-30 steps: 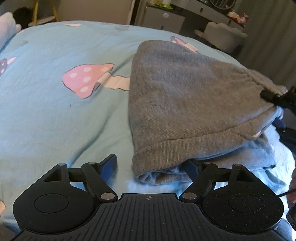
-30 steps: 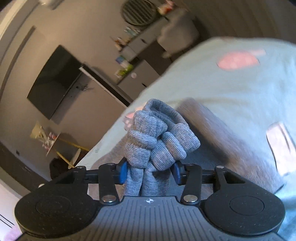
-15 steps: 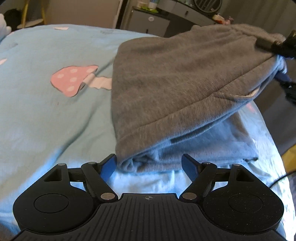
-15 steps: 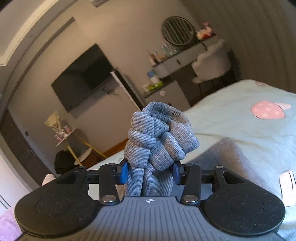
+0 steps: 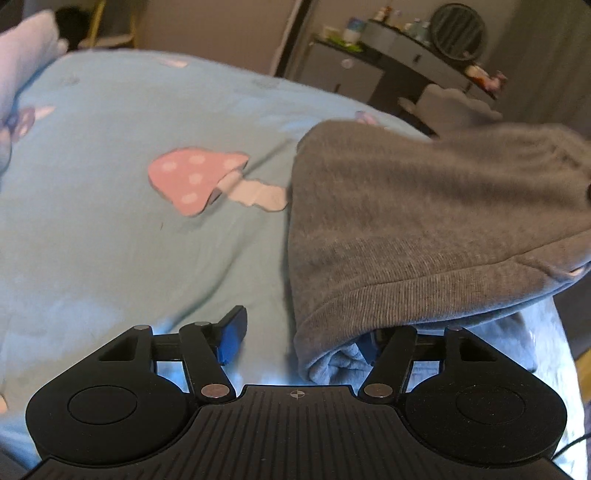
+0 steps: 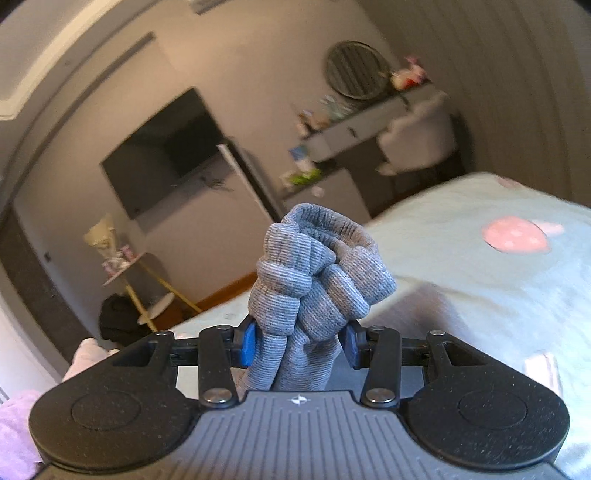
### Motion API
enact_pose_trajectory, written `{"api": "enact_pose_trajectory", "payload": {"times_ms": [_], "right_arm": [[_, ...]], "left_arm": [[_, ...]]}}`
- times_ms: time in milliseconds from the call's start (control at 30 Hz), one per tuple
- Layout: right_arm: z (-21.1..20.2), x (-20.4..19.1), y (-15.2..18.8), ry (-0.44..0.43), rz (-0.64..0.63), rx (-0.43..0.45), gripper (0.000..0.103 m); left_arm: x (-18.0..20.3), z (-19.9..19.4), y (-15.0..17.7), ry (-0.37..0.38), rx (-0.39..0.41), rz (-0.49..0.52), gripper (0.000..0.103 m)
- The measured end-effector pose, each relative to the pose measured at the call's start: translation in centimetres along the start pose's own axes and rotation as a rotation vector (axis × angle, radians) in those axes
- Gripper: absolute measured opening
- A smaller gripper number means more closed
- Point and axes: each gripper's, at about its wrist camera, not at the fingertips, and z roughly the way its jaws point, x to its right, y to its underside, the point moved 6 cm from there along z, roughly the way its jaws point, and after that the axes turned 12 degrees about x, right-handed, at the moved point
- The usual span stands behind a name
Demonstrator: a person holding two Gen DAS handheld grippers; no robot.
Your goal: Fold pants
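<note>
The grey knit pants (image 5: 417, 229) lie folded on the light-blue bedspread (image 5: 110, 229), their right side lifted off the bed. My left gripper (image 5: 303, 338) is open at the pants' near ribbed hem; its right finger is tucked under the hem edge, its left finger (image 5: 232, 334) on the bedspread beside it. My right gripper (image 6: 299, 341) is shut on a bunched ribbed wad of the pants (image 6: 314, 273) and holds it above the bed. In the left wrist view the right gripper is cut off at the right edge.
The bedspread has pink mushroom prints (image 5: 195, 177). A dresser with a round mirror (image 5: 458, 31) and a white chair (image 5: 450, 105) stand beyond the bed. A wall TV (image 6: 166, 151) and a small side table (image 6: 136, 273) are in the right wrist view.
My left gripper has shifted left along the hem, so its right finger is now under the hem edge. My right gripper keeps its hold on the wad and has turned slightly.
</note>
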Motion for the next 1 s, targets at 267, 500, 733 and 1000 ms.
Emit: {"api": "enact_pose_trajectory", "payload": {"times_ms": [267, 500, 733, 1000], "right_arm": [[-0.5, 11.9, 5.6, 0.281, 0.381, -0.231, 0.058], [-4.1, 14.8, 6.4, 0.287, 0.508, -0.173, 0.069], [-2.3, 17.0, 9.1, 0.19, 0.803, -0.15, 0.075], [-3.3, 17.7, 8.6, 0.072, 0.857, -0.073, 0.09]], "left_arm": [[-0.4, 0.3, 2.0, -0.005, -0.101, -0.012, 0.076], [0.8, -0.6, 3.7, 0.182, -0.178, -0.153, 0.077], [1.5, 0.4, 3.8, 0.346, -0.202, -0.431, 0.077], [-1.6, 0.0, 3.4, 0.313, -0.122, -0.67, 0.079]]}}
